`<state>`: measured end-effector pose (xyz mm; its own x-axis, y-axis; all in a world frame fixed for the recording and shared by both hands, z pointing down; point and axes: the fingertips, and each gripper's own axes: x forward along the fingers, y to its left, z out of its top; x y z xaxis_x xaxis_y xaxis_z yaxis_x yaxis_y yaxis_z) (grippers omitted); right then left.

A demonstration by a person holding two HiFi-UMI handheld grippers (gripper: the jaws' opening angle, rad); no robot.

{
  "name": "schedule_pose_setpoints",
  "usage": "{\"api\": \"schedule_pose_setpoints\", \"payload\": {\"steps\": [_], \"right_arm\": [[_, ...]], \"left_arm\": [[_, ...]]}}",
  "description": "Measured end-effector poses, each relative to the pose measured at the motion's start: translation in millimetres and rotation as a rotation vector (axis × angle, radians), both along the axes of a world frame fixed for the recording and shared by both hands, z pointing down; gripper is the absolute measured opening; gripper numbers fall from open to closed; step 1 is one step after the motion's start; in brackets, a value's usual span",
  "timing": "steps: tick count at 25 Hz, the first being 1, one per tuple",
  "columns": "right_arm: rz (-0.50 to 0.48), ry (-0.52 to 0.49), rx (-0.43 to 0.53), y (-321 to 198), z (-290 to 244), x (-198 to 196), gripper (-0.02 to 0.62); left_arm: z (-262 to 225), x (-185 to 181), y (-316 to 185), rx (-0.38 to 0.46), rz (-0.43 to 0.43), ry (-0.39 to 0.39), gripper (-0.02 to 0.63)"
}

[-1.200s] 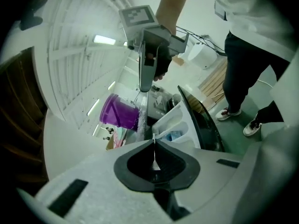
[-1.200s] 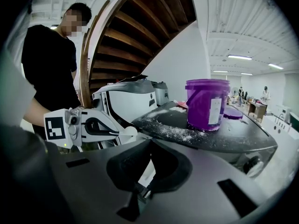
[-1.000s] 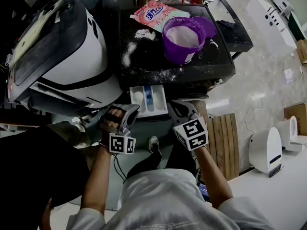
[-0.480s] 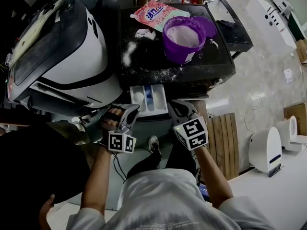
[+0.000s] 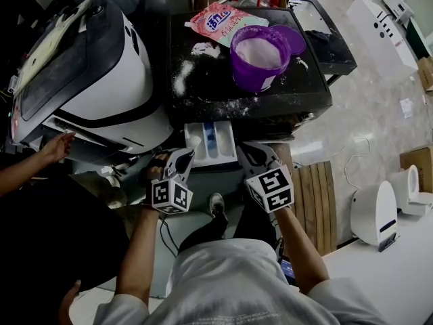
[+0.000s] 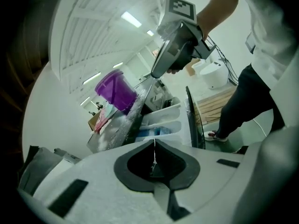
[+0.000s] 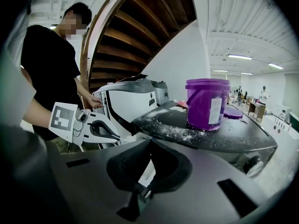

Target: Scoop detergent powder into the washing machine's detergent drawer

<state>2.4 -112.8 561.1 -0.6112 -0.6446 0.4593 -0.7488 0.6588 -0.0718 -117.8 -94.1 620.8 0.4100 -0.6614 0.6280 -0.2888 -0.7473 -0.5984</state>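
The white detergent drawer (image 5: 211,143) stands pulled out from the front of the black-topped washing machine (image 5: 311,80), with a blue insert in its middle compartment. My left gripper (image 5: 183,157) sits at the drawer's near left corner, jaws shut with nothing visible between them. The right gripper (image 5: 246,150) is just right of the drawer, also shut and empty. A purple bucket (image 5: 259,54) of white powder stands on the machine top, its lid (image 5: 292,35) beside it. In the left gripper view the drawer (image 6: 161,120) lies past the shut left gripper (image 6: 153,146).
A pink detergent bag (image 5: 220,19) lies behind the bucket, and spilled powder (image 5: 181,74) streaks the top. A large white machine (image 5: 101,80) stands at the left, with another person's hand (image 5: 57,146) on it. A wooden pallet (image 5: 321,202) lies on the floor at the right.
My left gripper has edged up and right toward the drawer's corner. Another person's hand and forearm have come in at the left. The right gripper has barely moved.
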Motion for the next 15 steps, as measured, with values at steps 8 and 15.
{"api": "schedule_pose_setpoints", "payload": {"steps": [8,15], "right_arm": [[0.021,-0.015,0.022,-7,-15,4,0.005],[0.05,-0.021,0.088,-21,-48,12,0.005]], "left_arm": [[-28,-10,-14,-0.106,-0.207,0.325,0.014],[-70,-28,-29,-0.308,-0.41,0.822,0.014]]}}
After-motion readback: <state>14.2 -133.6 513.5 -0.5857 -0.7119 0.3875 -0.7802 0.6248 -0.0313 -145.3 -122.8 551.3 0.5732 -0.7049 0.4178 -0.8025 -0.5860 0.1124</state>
